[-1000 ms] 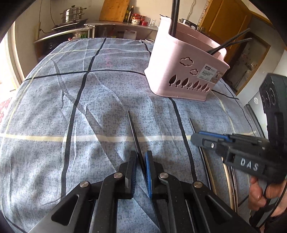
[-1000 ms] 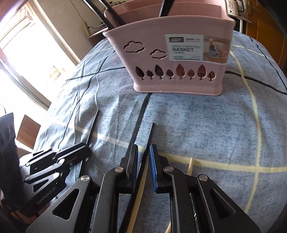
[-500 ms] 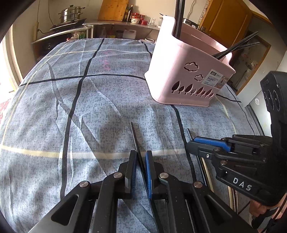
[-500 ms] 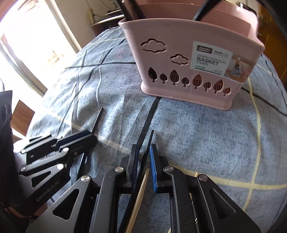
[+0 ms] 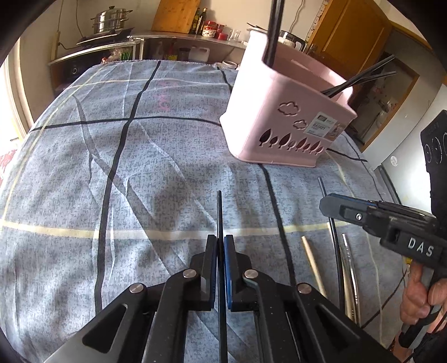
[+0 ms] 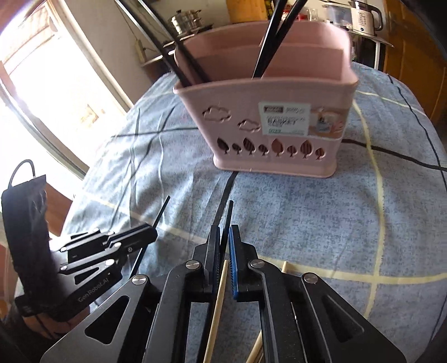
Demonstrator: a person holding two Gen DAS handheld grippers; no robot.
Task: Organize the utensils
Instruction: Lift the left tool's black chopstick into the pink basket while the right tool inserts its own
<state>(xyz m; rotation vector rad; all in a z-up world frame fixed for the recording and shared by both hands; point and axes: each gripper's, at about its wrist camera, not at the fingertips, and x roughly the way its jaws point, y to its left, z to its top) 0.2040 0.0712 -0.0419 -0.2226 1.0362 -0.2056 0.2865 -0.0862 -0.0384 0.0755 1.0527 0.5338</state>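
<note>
Blue-grey tablecloth (image 5: 167,167) with black and cream grid lines, creased, covers the table. Behind: steel counter shelf (image 5: 178,37) with stacked steamer pot (image 5: 110,21), wooden cutting board (image 5: 176,14) leaning on wall, bottles and red jars (image 5: 208,28). Wooden cabinet (image 5: 352,30) at right. Bright window (image 6: 42,92). Kettle (image 6: 366,16).

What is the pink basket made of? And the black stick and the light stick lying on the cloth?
The pink basket looks like moulded plastic: smooth, matte, with neat cloud and tree cut-outs. The black chopstick clamped in the left gripper seems plastic or lacquered wood; its dark, even surface leaves that open. The pale chopstick looks like bare wood or bamboo, tan and dull.
</note>
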